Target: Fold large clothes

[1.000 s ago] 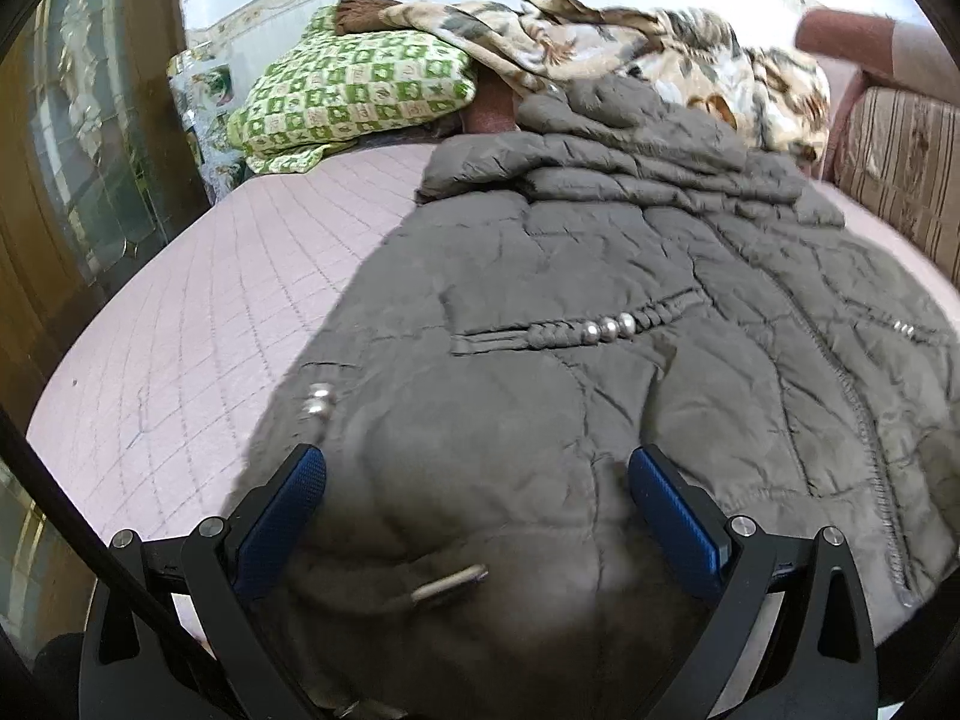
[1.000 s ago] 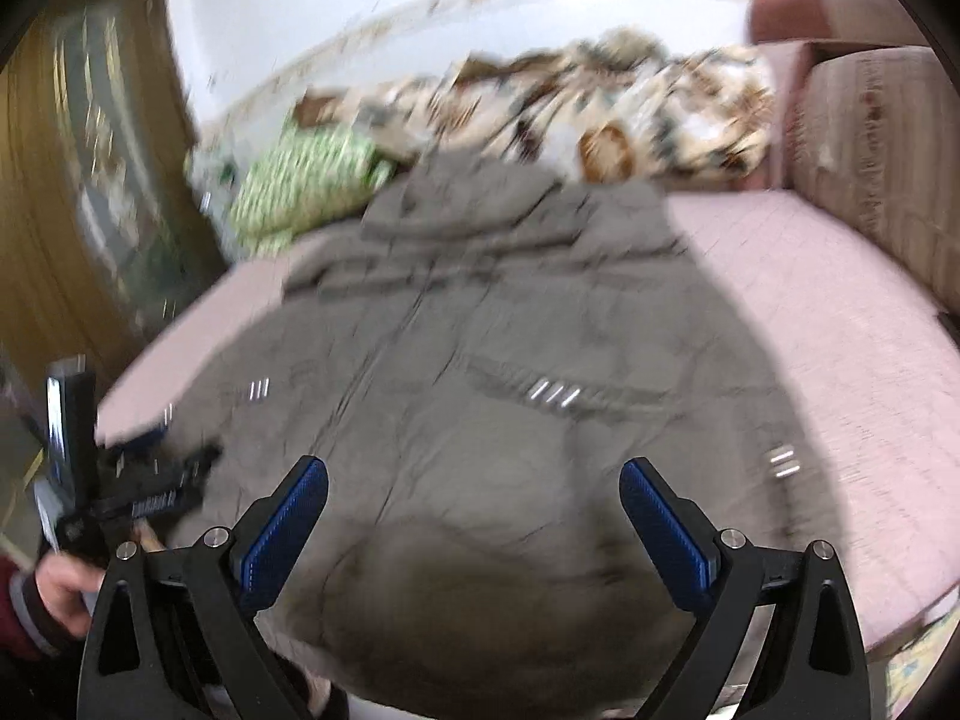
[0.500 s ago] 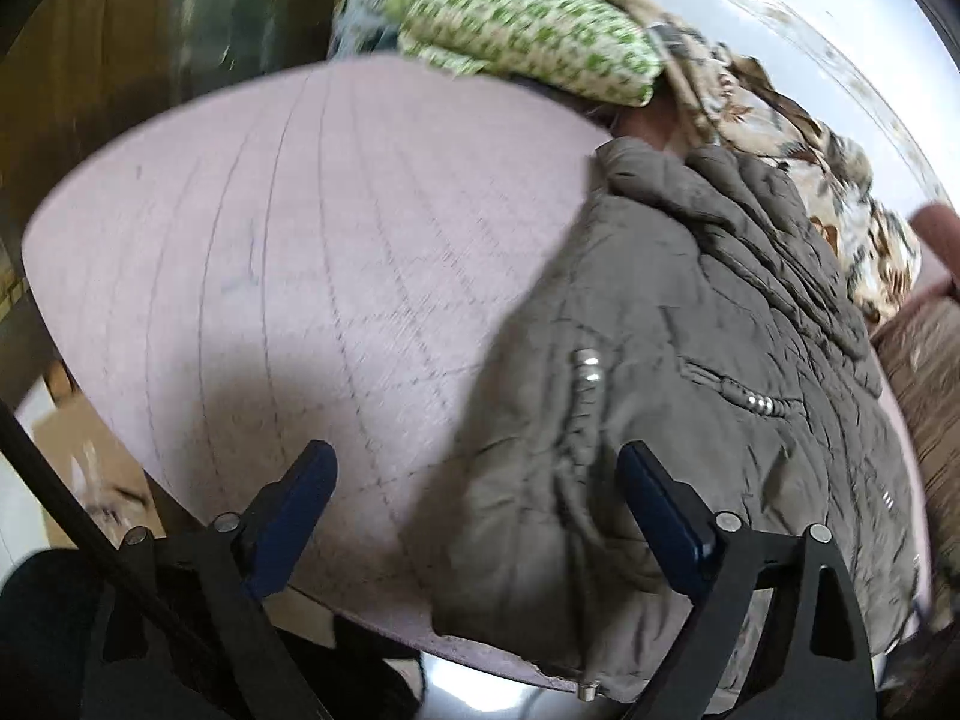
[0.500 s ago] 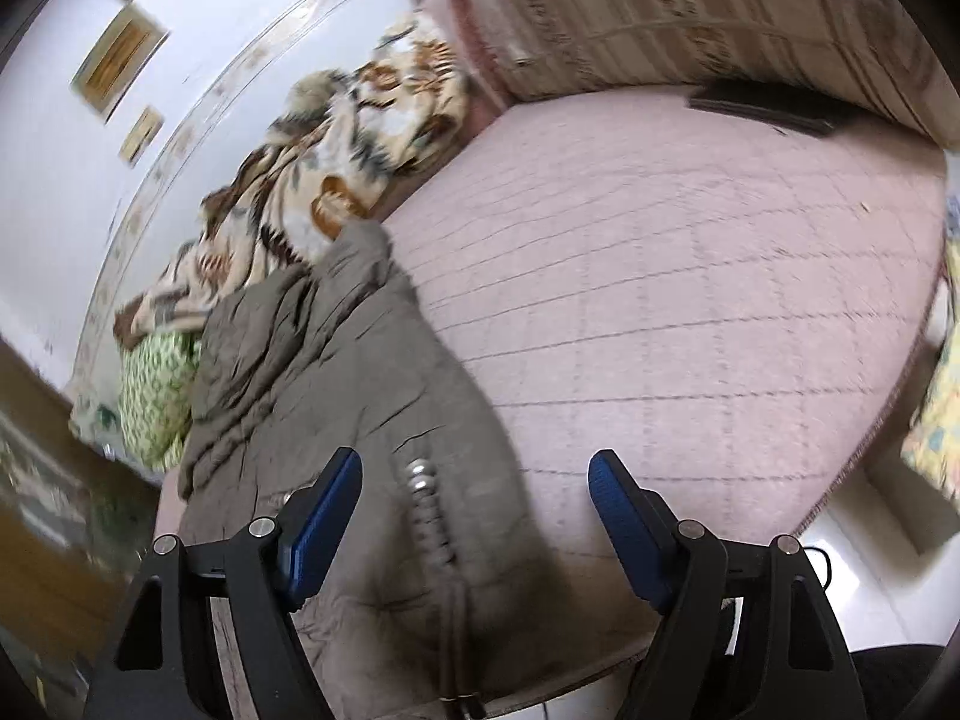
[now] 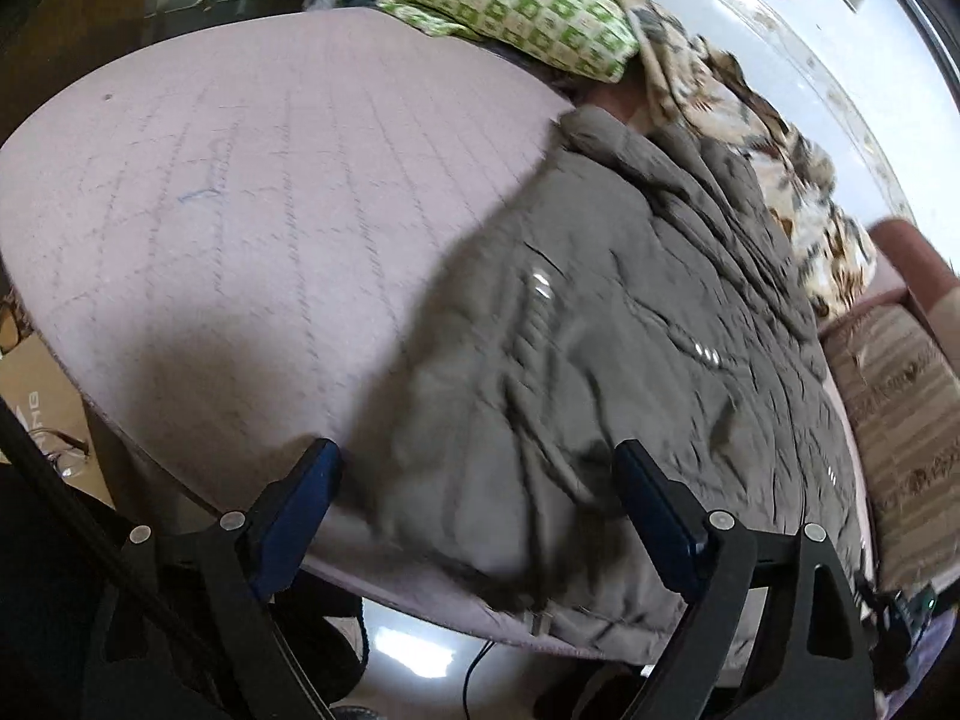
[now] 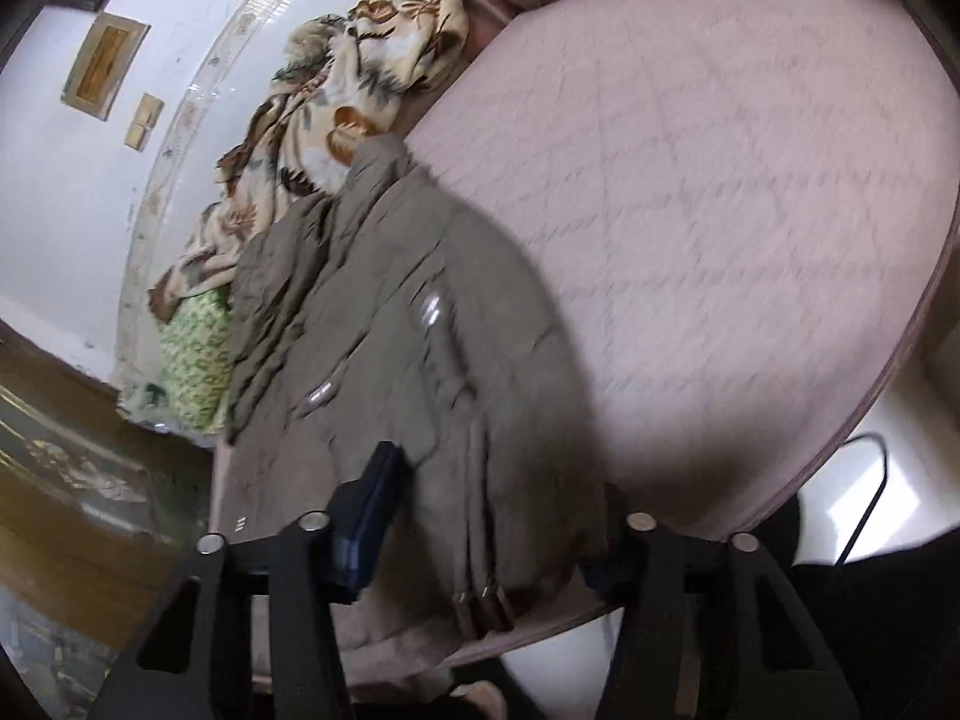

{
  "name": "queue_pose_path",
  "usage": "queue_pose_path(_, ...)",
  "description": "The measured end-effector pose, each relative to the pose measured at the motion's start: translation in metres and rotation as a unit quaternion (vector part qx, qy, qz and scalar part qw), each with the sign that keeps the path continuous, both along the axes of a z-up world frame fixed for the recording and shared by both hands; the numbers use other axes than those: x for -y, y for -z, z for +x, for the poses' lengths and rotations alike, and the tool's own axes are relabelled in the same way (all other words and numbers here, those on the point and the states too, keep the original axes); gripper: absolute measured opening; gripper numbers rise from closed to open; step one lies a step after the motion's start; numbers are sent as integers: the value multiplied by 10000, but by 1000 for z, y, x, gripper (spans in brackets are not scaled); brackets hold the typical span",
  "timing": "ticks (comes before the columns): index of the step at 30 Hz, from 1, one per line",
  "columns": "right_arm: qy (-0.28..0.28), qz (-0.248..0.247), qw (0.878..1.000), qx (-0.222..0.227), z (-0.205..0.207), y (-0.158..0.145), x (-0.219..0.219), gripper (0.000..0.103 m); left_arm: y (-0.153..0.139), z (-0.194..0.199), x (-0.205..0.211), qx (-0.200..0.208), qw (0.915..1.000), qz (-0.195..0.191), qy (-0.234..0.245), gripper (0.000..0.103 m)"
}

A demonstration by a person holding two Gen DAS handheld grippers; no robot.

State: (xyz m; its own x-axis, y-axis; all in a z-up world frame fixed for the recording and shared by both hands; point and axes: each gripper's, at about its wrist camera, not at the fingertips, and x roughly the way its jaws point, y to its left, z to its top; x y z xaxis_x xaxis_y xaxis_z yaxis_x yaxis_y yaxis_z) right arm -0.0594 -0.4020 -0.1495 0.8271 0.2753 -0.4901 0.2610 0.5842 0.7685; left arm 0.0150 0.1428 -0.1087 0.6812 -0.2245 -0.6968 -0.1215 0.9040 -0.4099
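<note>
Jacket, a big grey-brown quilted one, is lying spread across the pink quilted bed, its hem hanging at the near edge of the mattress and its hood end reaching toward 12 o'clock, up against the bedding piled at the head. In the left wrist view the bed is taking up the whole span from 9 to 12 o'clock, with the jacket filling the side from 1 to 5 o'clock; in the right wrist view the jacket is running from 6 up to 11 o'clock while bare bed is stretching away toward 2 o'clock.

At the head of the bed a leaf-patterned blanket is lying bunched, touching the hood end of the jacket. Just beside it a green checked pillow is resting at 12 o'clock in the left wrist view. A striped sofa is standing along the bed's side at 3 o'clock.

The left gripper is hovering at the jacket's lower corner with its blue-padded jaws spread wide, one over the bare mattress edge and one over the cloth, nothing pinched between them. The right gripper is sitting down at the opposite hem corner with folds of jacket lying between its jaws; the far pad is hidden by cloth, so I cannot tell whether it is clamping or merely straddling.

Small metal snaps are glinting on the jacket front.
</note>
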Motion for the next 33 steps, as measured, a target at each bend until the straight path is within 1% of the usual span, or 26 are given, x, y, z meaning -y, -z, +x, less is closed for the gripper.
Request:
queue_pose_path(3, -244, 211, 9994, 146, 2, 5, -14, 55, -2, 2, 14, 114, 9997, 27, 221, 90)
queue_pose_path(5, -347, 122, 9991, 208, 7, 2, -23, 55, -3, 3, 25, 206, 9992, 133, 303, 89)
queue_pose_path(7, -470, -113, 9985, 271, 15, -3, -32, 55, -5, 8, 34, 288, 9986, 259, 362, 86)
queue_pose_path(9, -586, -557, 9963, 281, 25, -11, -43, 55, -6, 11, 43, 347, 9975, 504, 359, 84)
queue_pose_path(10, -592, -735, 9953, 227, 28, -12, -46, 54, -5, 10, 46, 374, 9968, 626, 336, 81)
queue_pose_path(11, -579, -721, 9956, 170, 32, -9, -46, 51, -5, 9, 46, 387, 9963, 698, 314, 77)
queue_pose_path(12, -552, -651, 9962, 151, 32, -7, -43, 45, -5, 9, 47, 401, 9958, 762, 297, 75)
queue_pose_path(13, -543, -656, 9963, 135, 31, -6, -42, 42, -5, 10, 48, 404, 9952, 837, 297, 74)
queue_pose_path(14, -557, -750, 9956, 107, 30, -6, -43, 37, -4, 10, 51, 416, 9941, 956, 293, 72)
queue_pose_path(16, -573, -923, 9940, 82, 30, -6, -47, 36, -3, 8, 58, 457, 9906, 1258, 294, 72)
queue_pose_path(20, -520, -901, 9944, 198, 28, -2, -46, 36, -1, 8, 61, 509, 9881, 1433, 227, 73)
queue_pose_path(22, -497, -1008, 9934, 246, 27, -3, -49, 36, -1, 8, 64, 539, 9858, 1582, 187, 73)
queue_pose_path(27, -482, -1043, 9930, 266, 27, -3, -51, 36, -1, 9, 69, 567, 9819, 1804, 140, 74)
queue_pose_path(28, -470, -1033, 9931, 278, 27, -3, -51, 36, -1, 10, 70, 561, 9801, 1900, 155, 75)
queue_pose_path(30, -435, -812, 9953, 297, 27, 1, -47, 37, -1, 13, 72, 556, 9778, 2015, 146, 79)
queue_pose_path(32, -473, -724, 9960, 238, 29, 1, -45, 38, 0, 15, 72, 527, 9755, 2136, 48, 90)
queue_pose_path(33, -490, -740, 9958, 208, 30, 0, -45, 38, 0, 16, 72, 510, 9746, 2183, 20, 91)
